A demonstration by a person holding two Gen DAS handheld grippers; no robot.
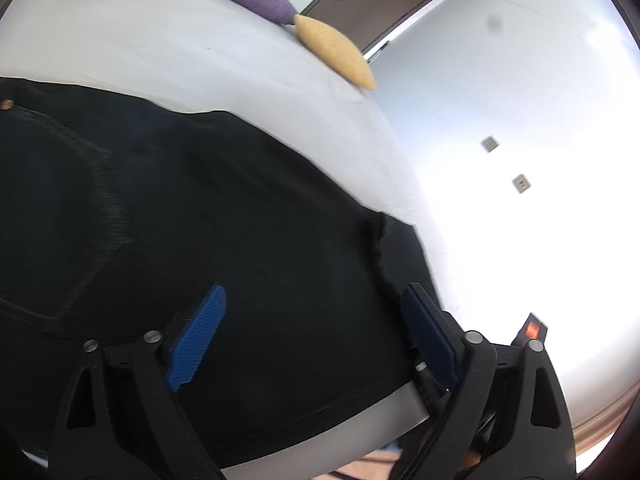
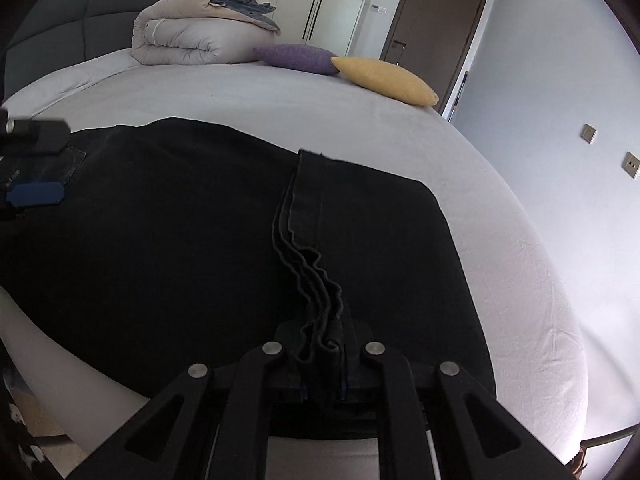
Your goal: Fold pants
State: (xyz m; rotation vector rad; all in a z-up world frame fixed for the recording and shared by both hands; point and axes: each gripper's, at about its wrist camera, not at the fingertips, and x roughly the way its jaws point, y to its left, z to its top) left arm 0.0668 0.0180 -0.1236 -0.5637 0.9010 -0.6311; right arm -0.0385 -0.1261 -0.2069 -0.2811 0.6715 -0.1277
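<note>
The black pants (image 2: 200, 240) lie spread across the grey bed (image 2: 240, 92), already doubled over, with stacked hem edges rippling in a wavy ridge near the front. They look like soft but fairly heavy denim, limp enough to sag, so I would take them by the layered hems or the thick waistband. The right gripper (image 2: 324, 340) is pinched narrow on that bunch of hems. The left gripper (image 1: 316, 332) hangs over the pocket end, its blue pads (image 1: 200, 336) spread wide with the cloth beneath them and nothing held. Purple and yellow cushions (image 2: 384, 80) sit well apart.
</note>
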